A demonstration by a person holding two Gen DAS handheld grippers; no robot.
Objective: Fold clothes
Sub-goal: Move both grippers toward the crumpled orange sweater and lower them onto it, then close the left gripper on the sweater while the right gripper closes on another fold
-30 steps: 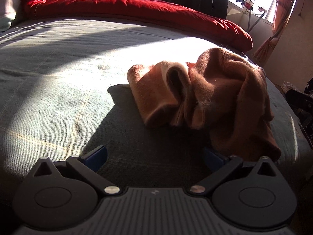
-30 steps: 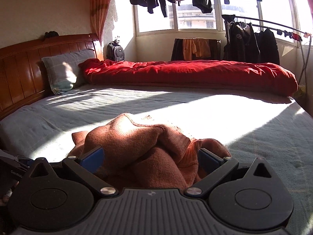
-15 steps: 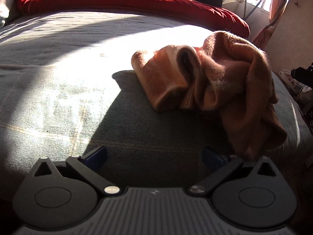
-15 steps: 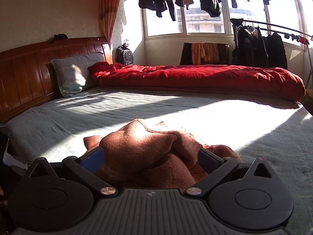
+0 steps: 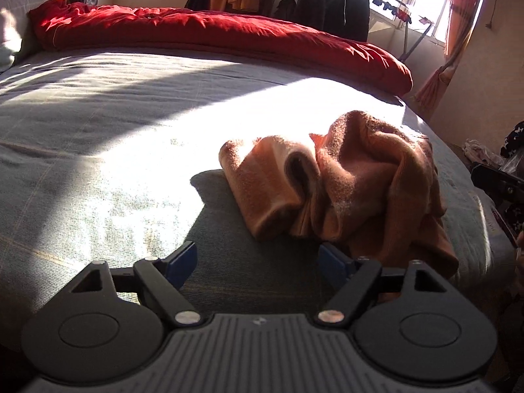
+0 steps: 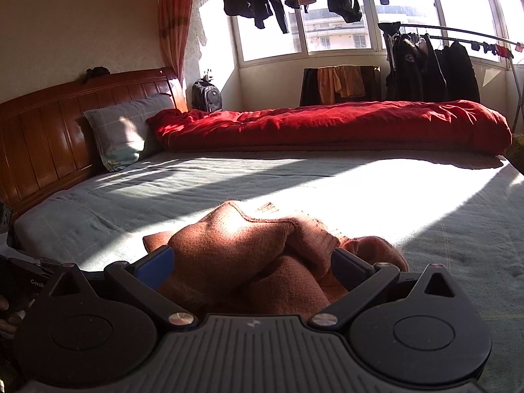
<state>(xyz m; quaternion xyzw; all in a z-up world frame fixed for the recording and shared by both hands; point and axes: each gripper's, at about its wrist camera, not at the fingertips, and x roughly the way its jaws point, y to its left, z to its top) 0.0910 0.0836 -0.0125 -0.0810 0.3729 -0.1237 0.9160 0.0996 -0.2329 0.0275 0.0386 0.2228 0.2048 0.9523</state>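
Note:
A crumpled orange-brown knit garment (image 5: 344, 190) lies in a heap on the grey-green bed sheet (image 5: 98, 150), half in sunlight. My left gripper (image 5: 257, 262) hovers just short of it. Its jaws are closing, with only sheet between them, and the right fingertip (image 5: 330, 258) sits near the garment's lower fold. In the right wrist view the same garment (image 6: 249, 249) bulges up between the wide-spread fingers of my right gripper (image 6: 252, 267). The blue left pad (image 6: 157, 263) is at the cloth's edge, and I see no squeeze on the fabric.
A rolled red quilt (image 6: 327, 124) lies along the bed's far side, with a grey pillow (image 6: 121, 127) against the wooden headboard (image 6: 49, 124). A rack of dark jackets (image 6: 432, 65) and hanging clothes stand by the window. The bed's edge drops off right of the garment (image 5: 484, 216).
The left gripper's jaws have narrowed, and its view has lifted and tipped up to show more of the room. The right gripper and the garment have hardly moved.

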